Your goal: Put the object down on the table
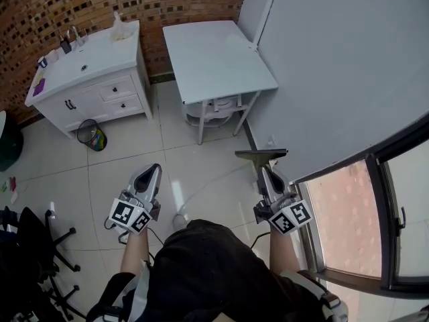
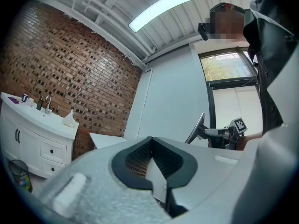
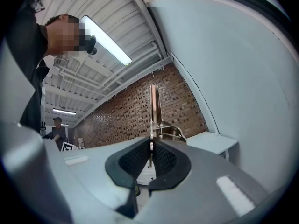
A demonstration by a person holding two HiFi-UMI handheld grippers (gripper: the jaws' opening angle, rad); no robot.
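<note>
Squeegee (image 1: 261,155) stands upright out of the right gripper (image 1: 264,174), blade end up, its thin handle pinched between jaws closed almost fully on it; seen edge-on in the right gripper view. It hangs over the floor, well apart from the white bench (image 1: 214,59) ahead. Risks: with a narrow grip and a top-heavy head it may pivot or slip in transit, and the blade could clip the bench edge on lowering. Left gripper (image 1: 151,173) has jaws together, nothing in them.
</note>
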